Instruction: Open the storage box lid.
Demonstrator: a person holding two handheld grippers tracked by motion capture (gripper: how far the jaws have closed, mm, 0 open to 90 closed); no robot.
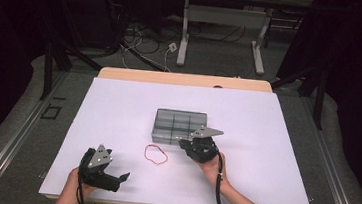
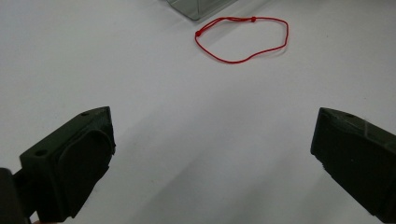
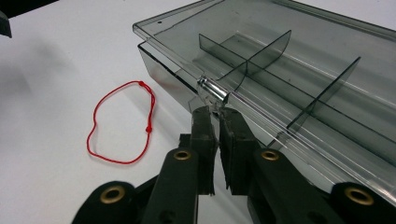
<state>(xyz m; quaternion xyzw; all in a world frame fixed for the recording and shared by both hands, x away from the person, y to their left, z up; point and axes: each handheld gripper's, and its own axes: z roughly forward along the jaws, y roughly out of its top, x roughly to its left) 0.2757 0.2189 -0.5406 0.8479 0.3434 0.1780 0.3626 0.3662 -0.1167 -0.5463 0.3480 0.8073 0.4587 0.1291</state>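
Box (image 1: 180, 127) sits near the middle of the white surface (image 1: 118, 106), a smoky clear case with dividers inside, and a red string loop (image 1: 156, 154) lies just in front of it. The right hand-held gripper (image 3: 215, 114) has its jaws clenched on the small clear latch tab (image 3: 212, 91) at the box's front edge; the lid looks slightly raised from the base there. The left hand-held gripper (image 2: 212, 154) rests well apart near the front left corner of the surface, jaws released and spread wide, holding nothing.

The likely step is lifting the lid by that tab. The tab is small and slick, so the pinch could slip off it. Nothing steadies the base, so an upward pull may drag or tip the whole box rather than open it. A slide forward could also push the box onto the string
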